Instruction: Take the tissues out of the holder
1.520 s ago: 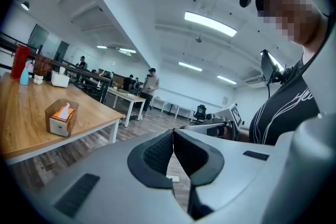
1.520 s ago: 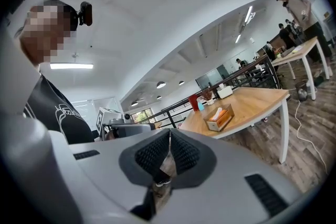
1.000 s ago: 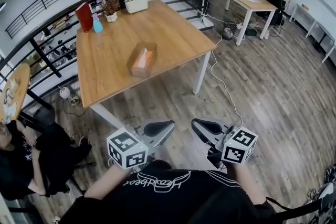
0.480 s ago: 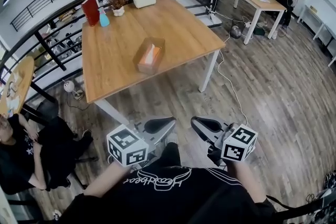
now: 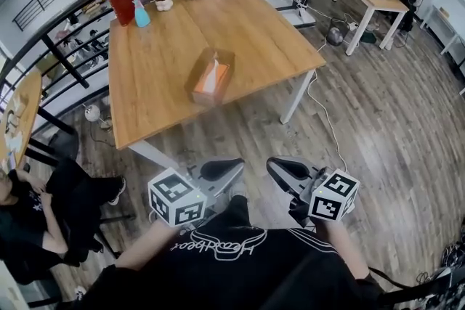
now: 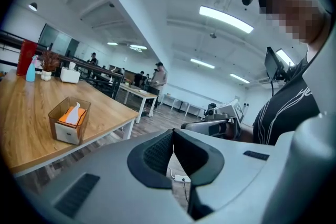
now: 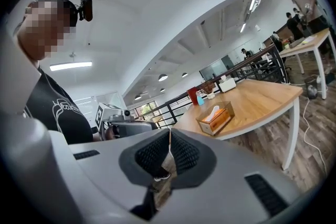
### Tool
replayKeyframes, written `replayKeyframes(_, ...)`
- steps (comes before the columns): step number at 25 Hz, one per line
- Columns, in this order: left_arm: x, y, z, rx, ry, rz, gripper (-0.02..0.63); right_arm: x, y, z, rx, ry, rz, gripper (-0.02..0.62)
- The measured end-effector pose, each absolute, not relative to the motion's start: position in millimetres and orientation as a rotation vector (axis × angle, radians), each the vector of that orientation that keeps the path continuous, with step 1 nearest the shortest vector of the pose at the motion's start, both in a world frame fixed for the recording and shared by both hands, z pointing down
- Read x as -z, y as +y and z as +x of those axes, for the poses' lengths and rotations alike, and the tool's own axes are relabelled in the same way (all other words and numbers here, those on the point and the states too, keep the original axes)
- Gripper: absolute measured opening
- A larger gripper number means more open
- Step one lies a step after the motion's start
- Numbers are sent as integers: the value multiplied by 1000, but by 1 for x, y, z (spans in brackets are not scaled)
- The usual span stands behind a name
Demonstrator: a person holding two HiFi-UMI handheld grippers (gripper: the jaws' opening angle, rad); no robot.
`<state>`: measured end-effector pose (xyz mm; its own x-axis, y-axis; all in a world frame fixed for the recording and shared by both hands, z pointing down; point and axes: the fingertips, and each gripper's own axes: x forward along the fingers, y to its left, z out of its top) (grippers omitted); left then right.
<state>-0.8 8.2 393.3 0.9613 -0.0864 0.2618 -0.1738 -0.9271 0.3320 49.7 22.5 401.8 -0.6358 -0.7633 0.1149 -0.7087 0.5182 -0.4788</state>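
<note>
The clear tissue holder [image 5: 196, 89] sits near the middle of the wooden desk [image 5: 152, 94]. The orange pack of tissues [image 5: 213, 76] is inside it, with one white tissue poking up. The left gripper [image 5: 236, 168] and the right gripper [image 5: 272, 167] are low by the person's body, well apart from the desk. Both have their fingers shut tight with nothing in them.
</note>
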Motion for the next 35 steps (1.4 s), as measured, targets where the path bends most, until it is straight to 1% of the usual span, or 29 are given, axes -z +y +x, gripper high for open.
replayKeyframes(6,-402,-65,15,-355,-219,2734,14,-409,-53,67,814,2593,-1251,18)
replayKeyframes(21,-418,-219,32,-403,-293,2702,14,-424,-204,73,893,2651,-1199,18)
replayKeyframes(28,-420,-267,38,-429,-317,2745,14,-423,-253,77,851,2681,-1181,18)
replayKeyframes(35,-427,-296,37,-482,-379,2747,14,-427,-278,79,844,2700,-1137,18)
